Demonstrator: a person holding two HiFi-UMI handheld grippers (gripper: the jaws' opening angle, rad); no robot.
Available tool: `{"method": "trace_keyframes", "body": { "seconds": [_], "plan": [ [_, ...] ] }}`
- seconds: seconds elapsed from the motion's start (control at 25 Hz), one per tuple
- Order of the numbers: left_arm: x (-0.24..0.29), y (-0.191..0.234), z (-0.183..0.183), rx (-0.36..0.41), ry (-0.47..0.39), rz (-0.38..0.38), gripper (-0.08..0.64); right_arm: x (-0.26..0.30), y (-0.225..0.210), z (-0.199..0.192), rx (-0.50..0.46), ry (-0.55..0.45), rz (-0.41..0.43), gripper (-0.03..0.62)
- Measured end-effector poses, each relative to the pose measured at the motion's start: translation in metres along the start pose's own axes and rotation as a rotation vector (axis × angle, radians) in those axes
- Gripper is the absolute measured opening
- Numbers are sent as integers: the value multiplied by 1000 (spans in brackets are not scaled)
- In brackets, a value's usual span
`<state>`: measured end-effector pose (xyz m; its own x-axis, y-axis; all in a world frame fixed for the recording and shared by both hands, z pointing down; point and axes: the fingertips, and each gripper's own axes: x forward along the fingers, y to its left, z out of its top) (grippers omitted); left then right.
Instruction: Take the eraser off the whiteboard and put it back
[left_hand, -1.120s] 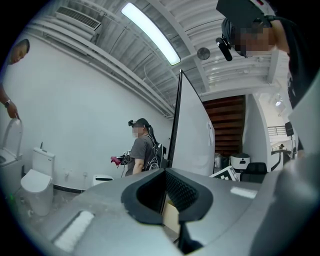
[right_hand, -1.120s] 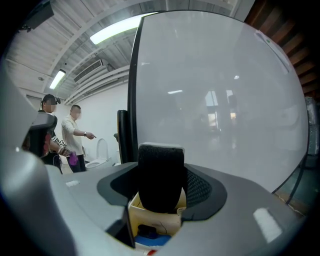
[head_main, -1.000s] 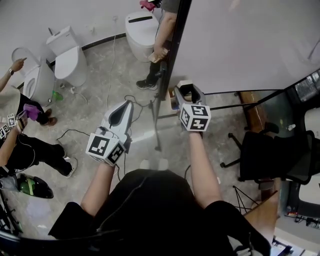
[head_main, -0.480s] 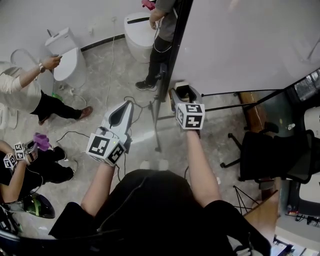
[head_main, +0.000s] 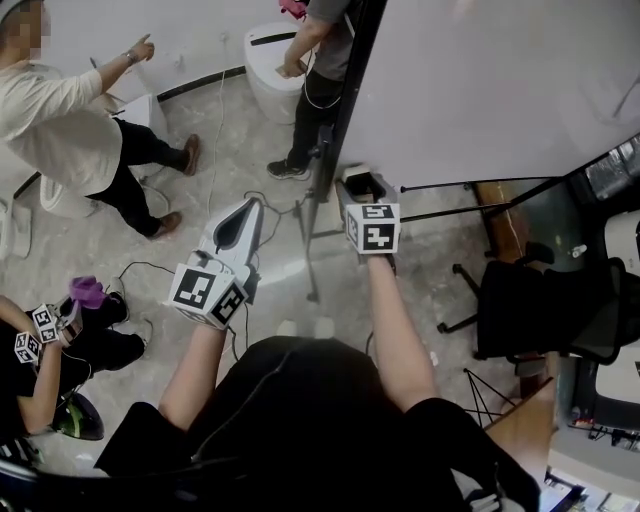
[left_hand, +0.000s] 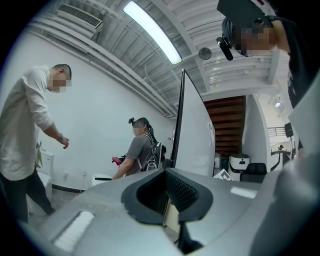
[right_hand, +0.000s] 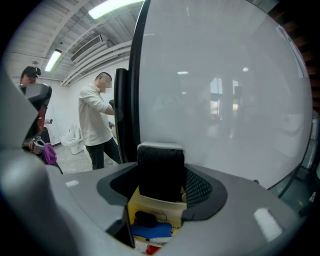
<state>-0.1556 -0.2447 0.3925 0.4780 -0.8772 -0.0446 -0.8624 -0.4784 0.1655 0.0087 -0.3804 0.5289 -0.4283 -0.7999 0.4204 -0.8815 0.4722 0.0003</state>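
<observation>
The whiteboard (head_main: 480, 80) stands upright ahead on the right and fills most of the right gripper view (right_hand: 225, 90). My right gripper (head_main: 362, 183) is at its lower left corner, shut on the eraser (right_hand: 161, 172), a black felt block with a white back. The eraser (head_main: 366, 186) stays between the jaws, just in front of the board. Right under it sits a yellow tray (right_hand: 150, 202) holding a blue and a black item. My left gripper (head_main: 245, 215) hangs level to the left, off the board, shut with nothing in it (left_hand: 165, 175).
A person in a white top (head_main: 60, 110) stands at upper left. Another person (head_main: 320, 50) stands by a toilet behind the board's black frame. A crouching person (head_main: 40, 340) is at lower left. Cables (head_main: 150, 265) run over the floor. A black office chair (head_main: 540, 310) stands right.
My right gripper has sunk a little with the eraser and tipped downward towards the tray. The left gripper has kept still. The person in white has walked in at upper left.
</observation>
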Motion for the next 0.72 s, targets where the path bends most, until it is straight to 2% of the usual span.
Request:
{"method": "trace_keyframes", "body": {
  "seconds": [0.72],
  "plan": [
    [-4,-3,2,9,7,-3,3,3,0,-5,7,30,1,278]
  ]
}}
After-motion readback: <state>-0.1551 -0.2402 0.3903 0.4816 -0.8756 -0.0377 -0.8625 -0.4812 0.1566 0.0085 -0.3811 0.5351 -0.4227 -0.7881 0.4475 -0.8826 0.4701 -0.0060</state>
